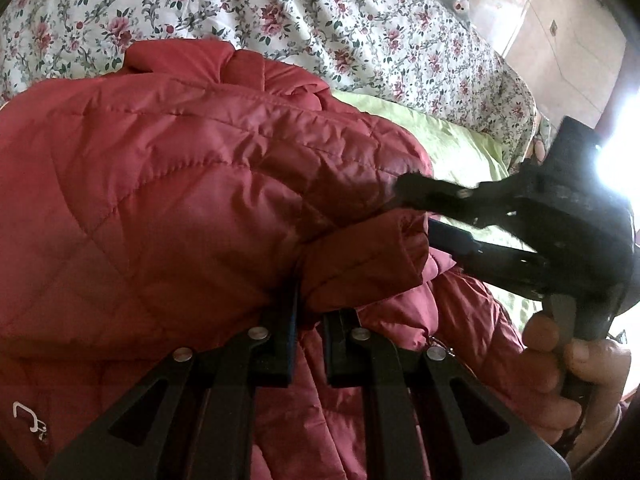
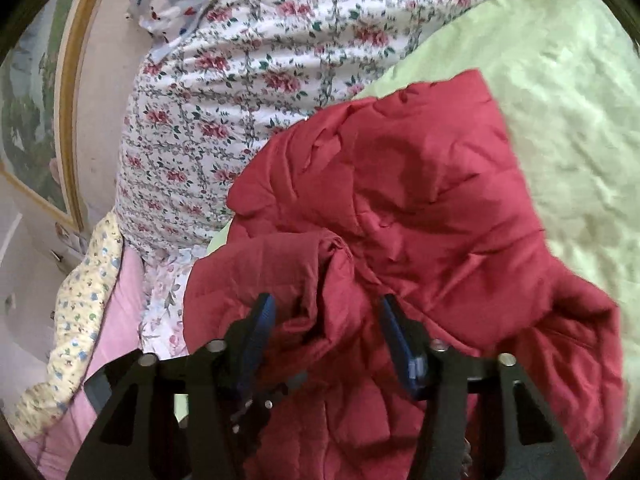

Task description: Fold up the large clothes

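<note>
A quilted red jacket [image 1: 168,184] lies bunched on a bed, over a light green sheet [image 2: 560,128]. In the left wrist view my left gripper [image 1: 314,320] is shut, pinching a thick fold of the jacket between its fingers. My right gripper [image 1: 416,216] comes in from the right, held by a hand [image 1: 560,364], with one finger above and one below the jacket's rolled edge. In the right wrist view the right gripper [image 2: 328,320] has a bunched fold of the red jacket [image 2: 420,200] filling the gap, and both blue pads press against it.
A floral bedspread [image 1: 280,12] covers the bed behind the jacket. A patterned pillow [image 2: 172,4] lies at the bed's far end. Pink and yellow bedding [image 2: 92,300] hangs at the bed's edge, and a gold-framed picture [image 2: 36,128] hangs on the wall beyond.
</note>
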{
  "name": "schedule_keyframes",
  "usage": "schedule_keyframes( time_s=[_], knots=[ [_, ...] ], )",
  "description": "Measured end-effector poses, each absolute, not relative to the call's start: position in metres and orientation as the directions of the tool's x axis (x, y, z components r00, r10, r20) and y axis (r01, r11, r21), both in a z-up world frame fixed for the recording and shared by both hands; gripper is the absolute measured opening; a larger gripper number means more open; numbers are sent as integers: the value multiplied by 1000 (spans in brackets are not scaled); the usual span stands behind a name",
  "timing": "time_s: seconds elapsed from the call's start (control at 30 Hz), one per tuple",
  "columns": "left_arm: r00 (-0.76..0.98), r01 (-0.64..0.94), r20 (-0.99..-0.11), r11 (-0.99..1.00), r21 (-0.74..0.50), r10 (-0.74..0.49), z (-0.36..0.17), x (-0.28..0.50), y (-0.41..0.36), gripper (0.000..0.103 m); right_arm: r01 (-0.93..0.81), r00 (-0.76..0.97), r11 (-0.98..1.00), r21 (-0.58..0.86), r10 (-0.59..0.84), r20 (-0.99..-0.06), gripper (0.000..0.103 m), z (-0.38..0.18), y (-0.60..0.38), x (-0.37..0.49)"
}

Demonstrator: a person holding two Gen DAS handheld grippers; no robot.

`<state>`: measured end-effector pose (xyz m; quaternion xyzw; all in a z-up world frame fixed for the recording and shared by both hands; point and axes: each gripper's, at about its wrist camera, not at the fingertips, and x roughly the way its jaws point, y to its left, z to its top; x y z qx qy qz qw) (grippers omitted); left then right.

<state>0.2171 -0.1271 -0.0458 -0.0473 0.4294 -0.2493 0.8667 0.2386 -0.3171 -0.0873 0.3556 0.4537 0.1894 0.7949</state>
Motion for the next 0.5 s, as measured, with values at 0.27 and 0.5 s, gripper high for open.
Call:
schedule_keyframes(
  time_s=[0.27,0.5],
  knots=[
    [435,374,-718,834,-406,-544,-45,212,-104,34,-4,534,725,689,584,-611,9,-81,-308,239],
    [477,369,-707,848,-379,-523,-26,201,-71,35,-11,600,772,635,513,-614,8,-58,-328,233]
  ],
)
